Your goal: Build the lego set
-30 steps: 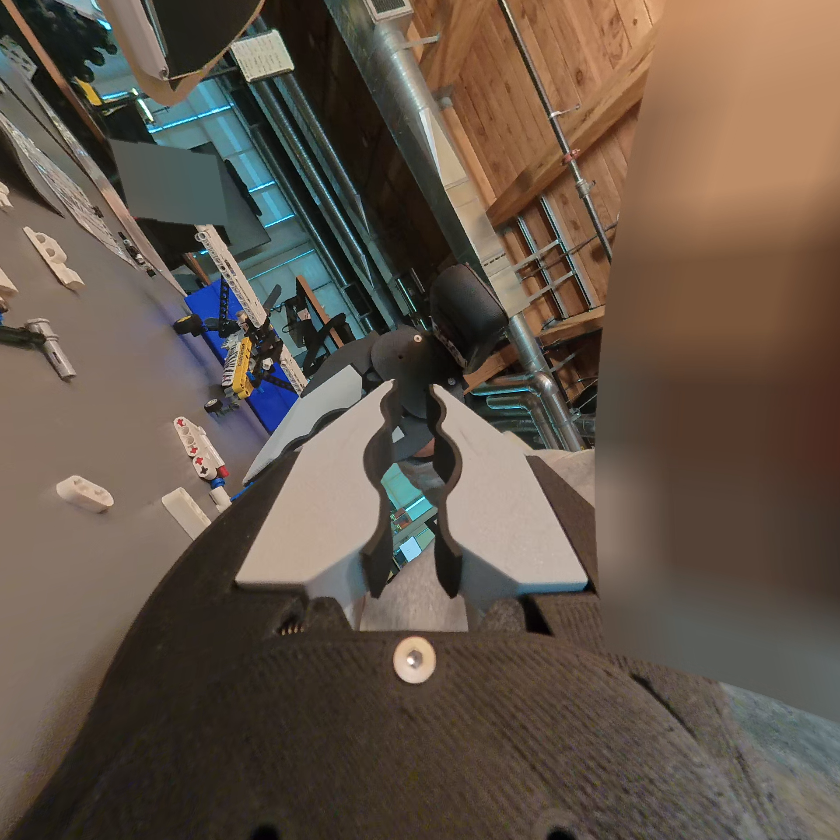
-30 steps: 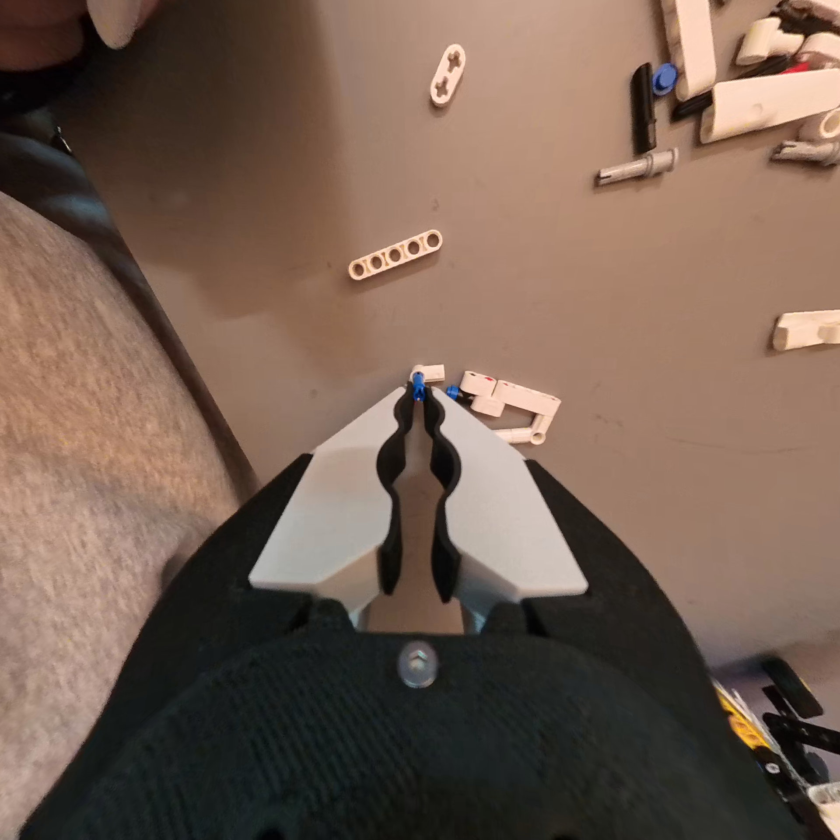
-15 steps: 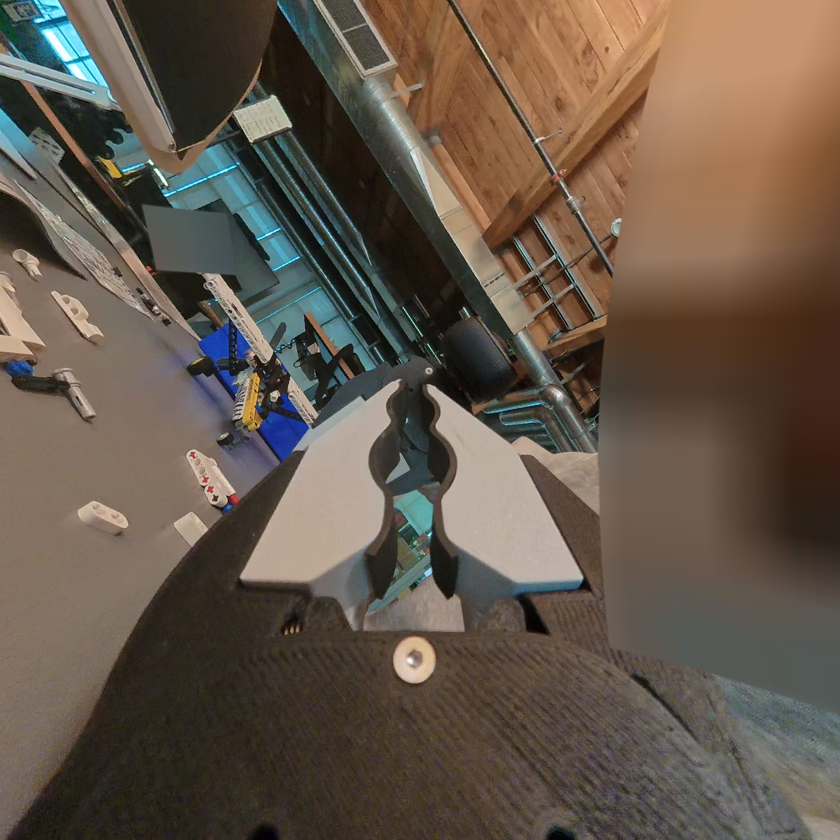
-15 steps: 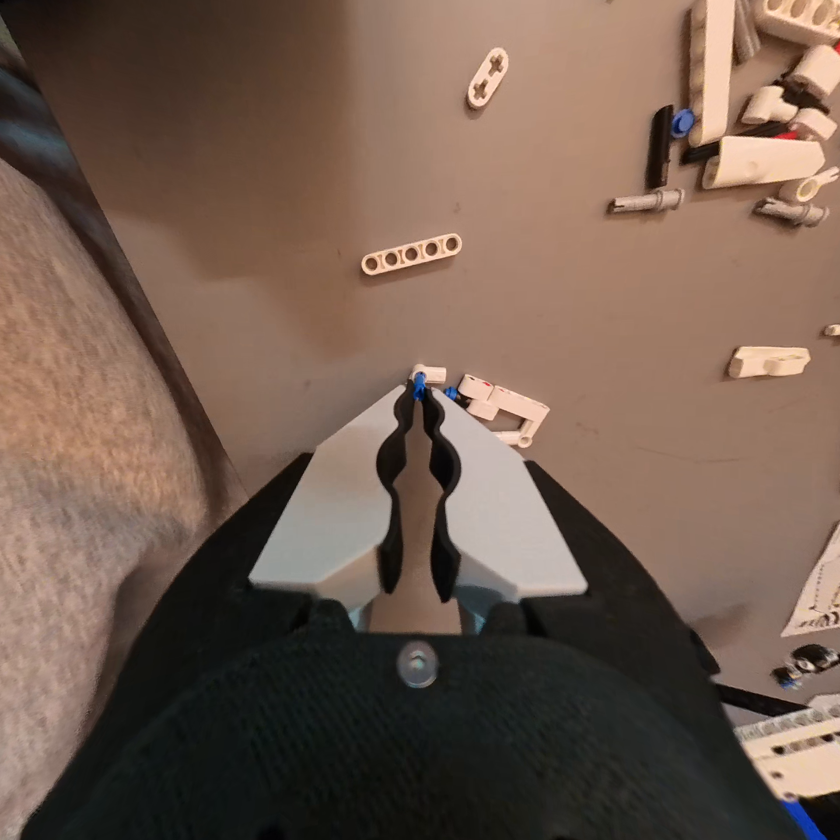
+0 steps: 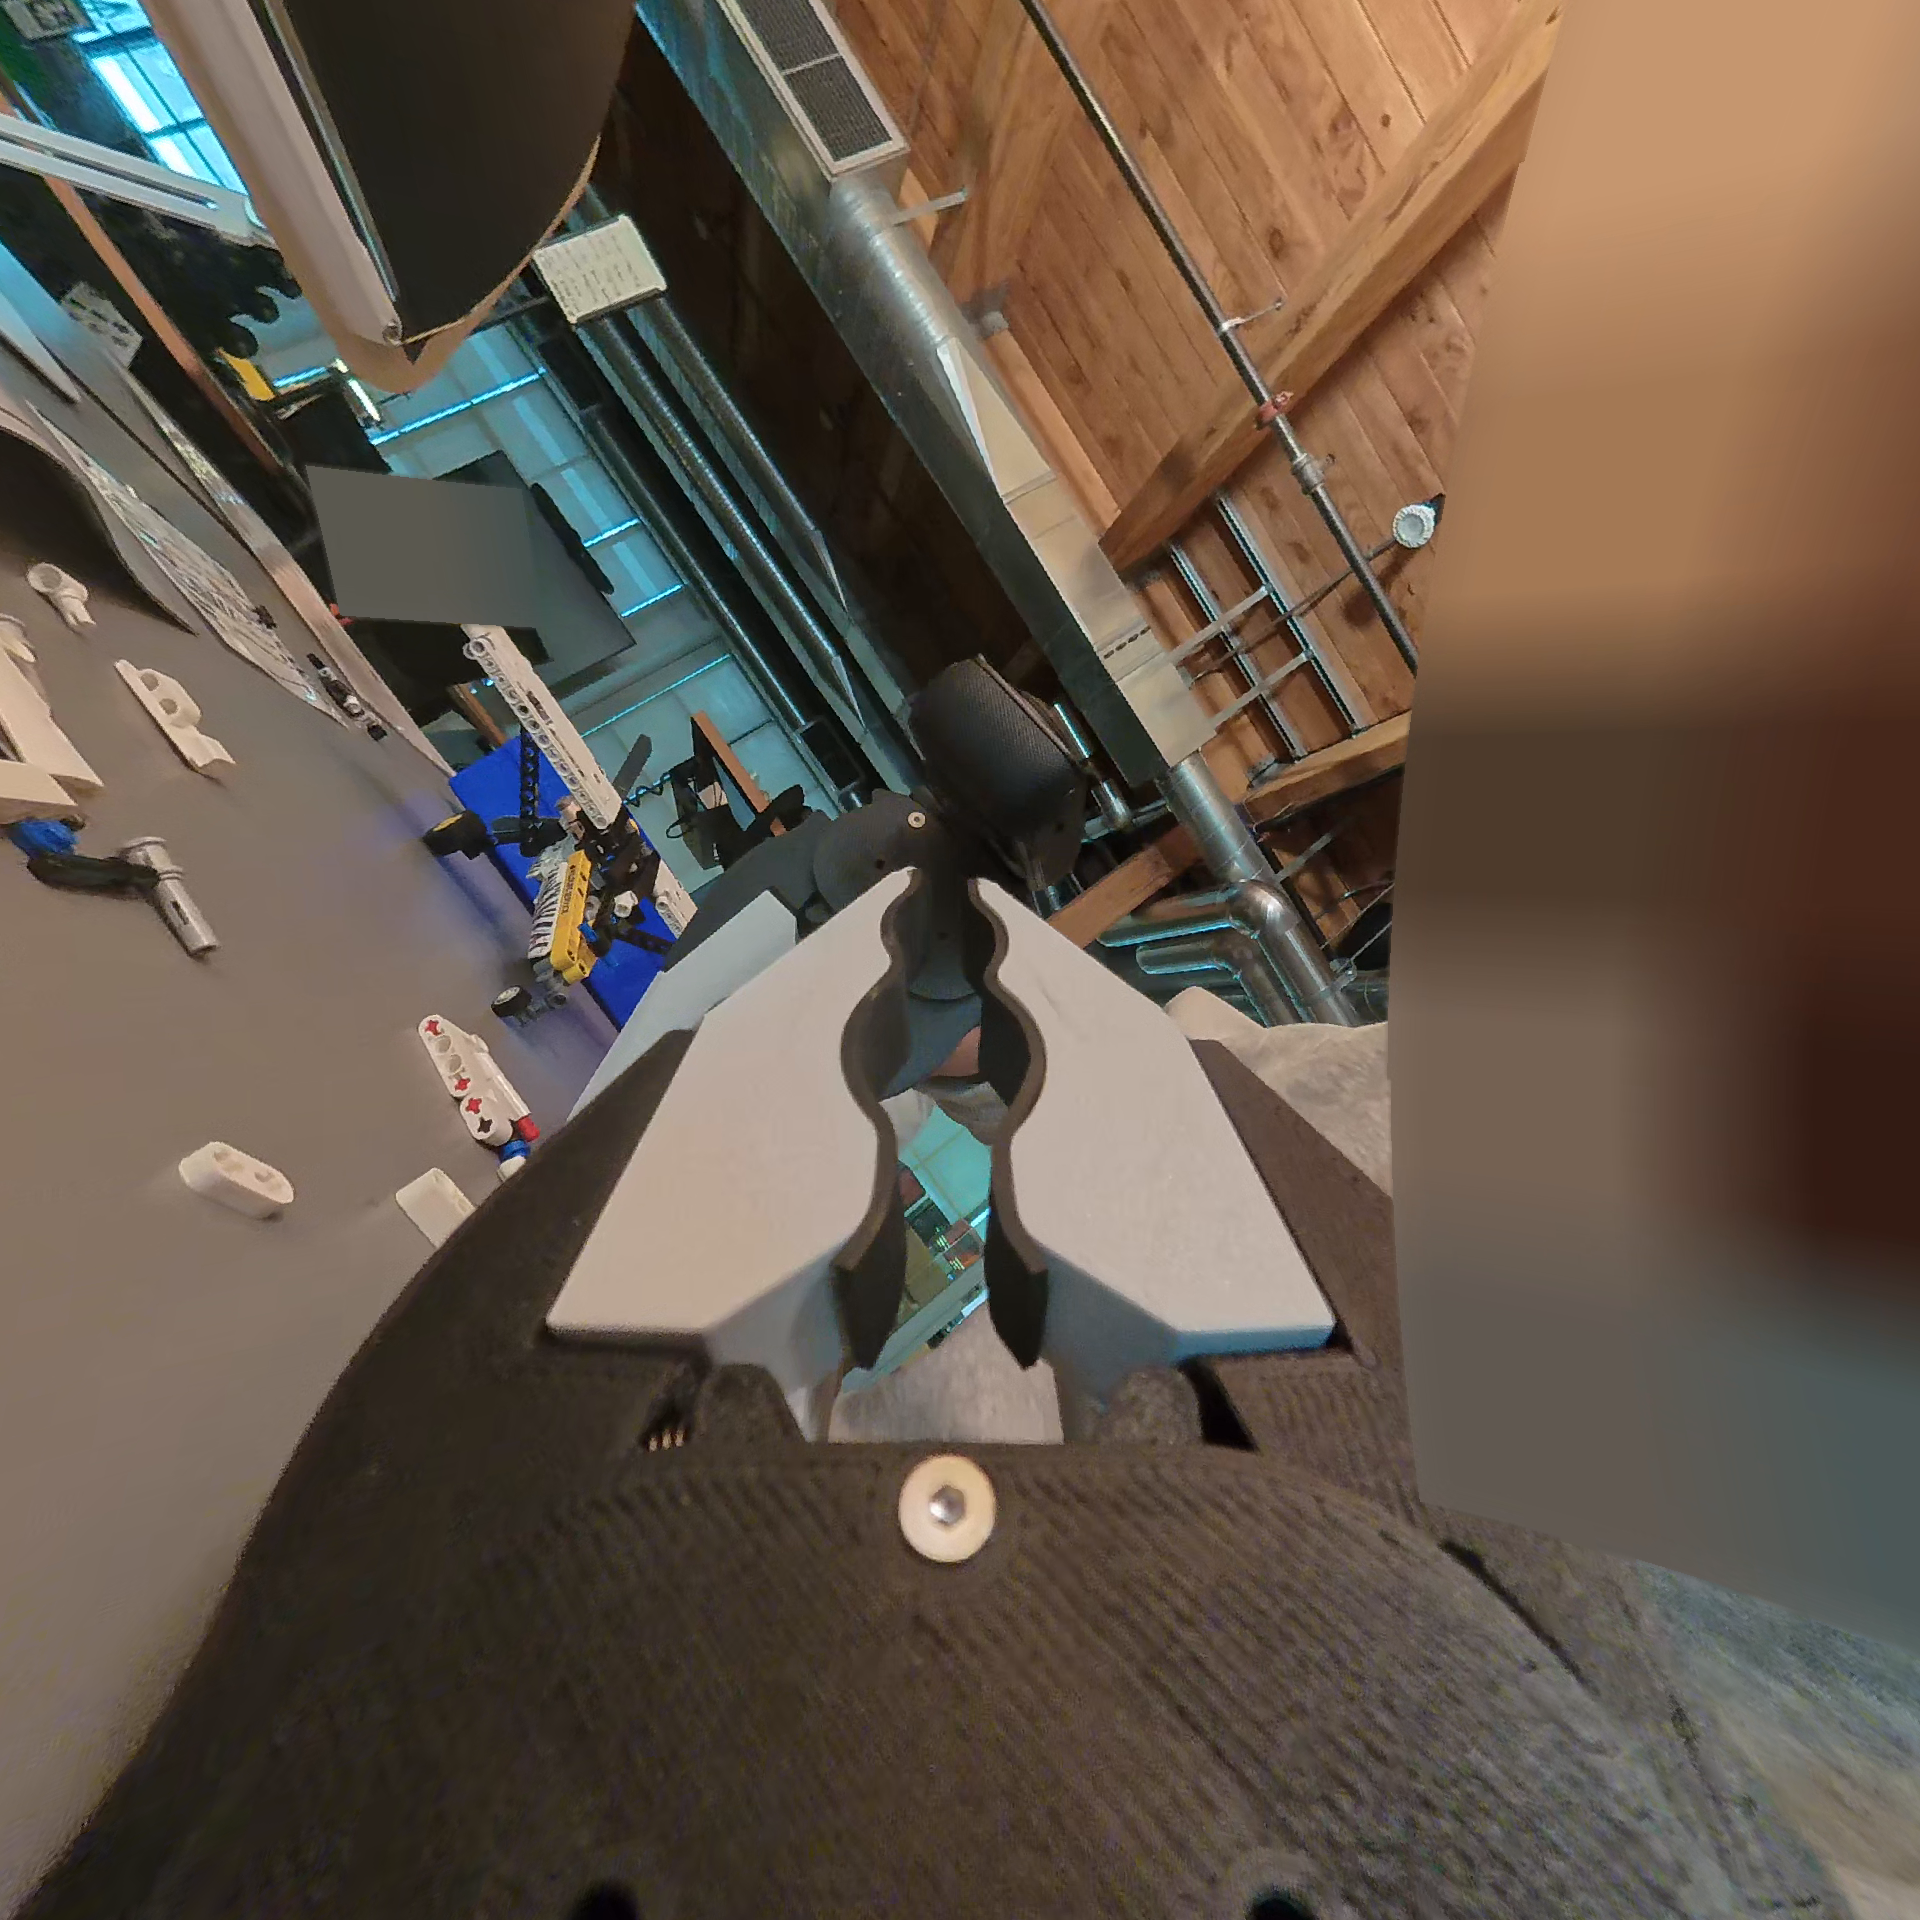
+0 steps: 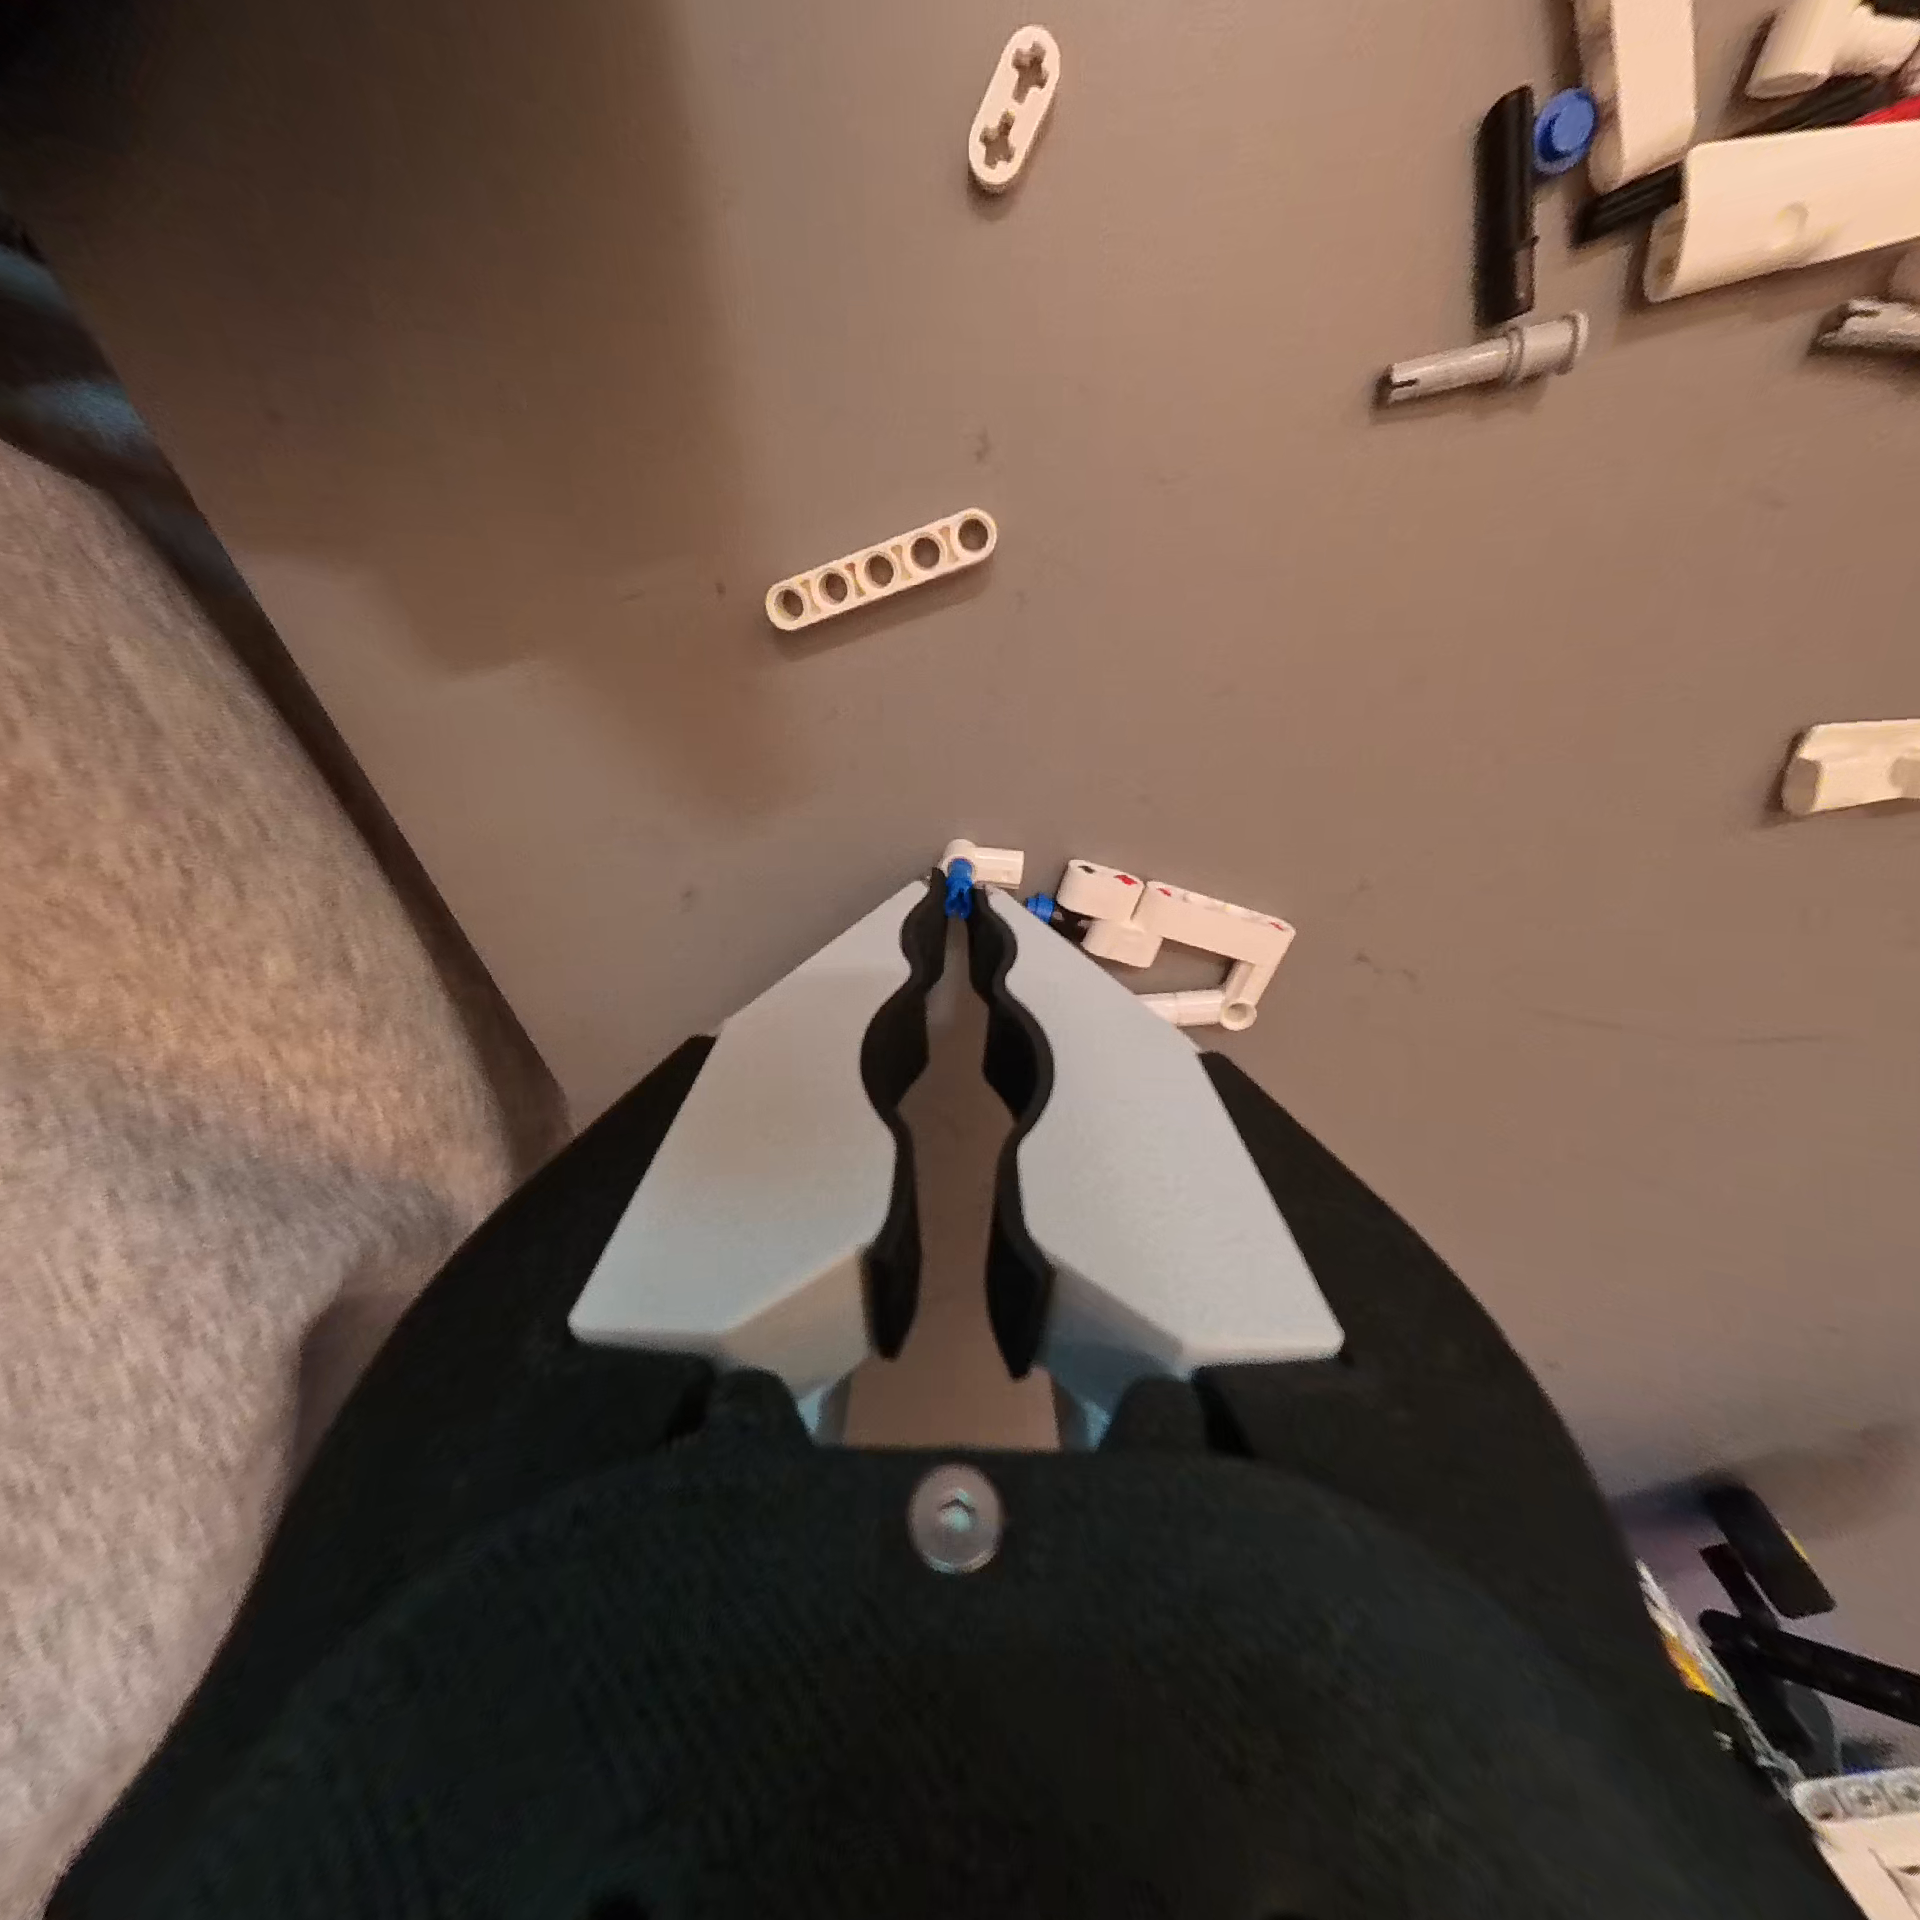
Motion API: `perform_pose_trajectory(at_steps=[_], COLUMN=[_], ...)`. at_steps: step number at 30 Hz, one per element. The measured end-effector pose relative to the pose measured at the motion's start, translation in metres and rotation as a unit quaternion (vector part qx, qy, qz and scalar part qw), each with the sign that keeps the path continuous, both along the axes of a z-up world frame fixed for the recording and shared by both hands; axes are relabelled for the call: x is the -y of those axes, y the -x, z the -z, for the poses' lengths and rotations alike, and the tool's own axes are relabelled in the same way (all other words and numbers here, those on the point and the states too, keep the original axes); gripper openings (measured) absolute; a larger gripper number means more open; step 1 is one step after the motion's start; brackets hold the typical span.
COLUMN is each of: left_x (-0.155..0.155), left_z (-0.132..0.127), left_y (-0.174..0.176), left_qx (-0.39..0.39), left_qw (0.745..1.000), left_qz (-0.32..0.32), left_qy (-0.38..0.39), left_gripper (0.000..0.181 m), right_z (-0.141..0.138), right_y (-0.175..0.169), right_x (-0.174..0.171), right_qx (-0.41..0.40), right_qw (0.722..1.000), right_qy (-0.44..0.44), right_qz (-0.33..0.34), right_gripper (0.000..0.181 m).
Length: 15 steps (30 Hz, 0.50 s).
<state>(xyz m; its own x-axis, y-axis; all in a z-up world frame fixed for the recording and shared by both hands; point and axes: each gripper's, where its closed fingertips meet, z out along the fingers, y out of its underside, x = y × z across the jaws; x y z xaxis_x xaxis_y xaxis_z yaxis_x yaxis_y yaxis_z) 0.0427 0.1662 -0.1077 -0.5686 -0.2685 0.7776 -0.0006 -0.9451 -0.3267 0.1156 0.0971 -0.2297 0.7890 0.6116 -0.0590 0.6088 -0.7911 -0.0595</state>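
Note:
My right gripper (image 6: 958, 899) is shut on a small blue pin (image 6: 957, 896) with a white connector (image 6: 987, 860) on its far end. It holds them just left of a white assembly with red pins (image 6: 1164, 920) lying on the grey table (image 6: 1351, 644). My left gripper (image 5: 943, 888) is shut and empty. It is raised off the table and points up towards the ceiling. The right gripper's grey finger (image 5: 727, 961) shows just beyond it in the left wrist view.
A white five-hole beam (image 6: 881, 568), a white two-hole link (image 6: 1014, 109), a grey axle pin (image 6: 1486, 358) and white panels (image 6: 1787, 208) lie scattered. A partly built yellow and black model (image 5: 582, 894) stands near the table edge. A grey-clad person (image 6: 156, 935) is at the left. There is about 15 cm between the tips of the two grippers.
The right gripper has drifted slightly over the table and back, still shut on the blue pin. The left gripper has tilted a little and stays shut.

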Motion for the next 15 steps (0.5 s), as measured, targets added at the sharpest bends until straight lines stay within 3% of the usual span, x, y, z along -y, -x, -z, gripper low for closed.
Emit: perform_pose_trajectory(at_steps=[5, 9, 15], left_x=[0.007, 0.014, 0.036], left_z=[0.001, 0.006, 0.020], left_y=[-0.003, -0.010, -0.027], left_qx=[-0.008, -0.039, -0.111], left_qw=[1.000, 0.998, 0.981], left_qz=[0.021, 0.017, -0.009], left_qy=[-0.008, -0.036, -0.157], left_gripper=[0.013, 0.023, 0.040], right_z=[-0.001, -0.025, -0.087], right_y=[0.003, 0.011, 0.028], right_x=[-0.001, -0.022, -0.028], right_qx=[-0.002, -0.039, -0.211], right_qw=[0.998, 0.978, 0.869], right_qy=[-0.043, -0.199, -0.447], right_qz=[-0.036, -0.050, -0.004], right_gripper=[0.003, 0.003, 0.003])
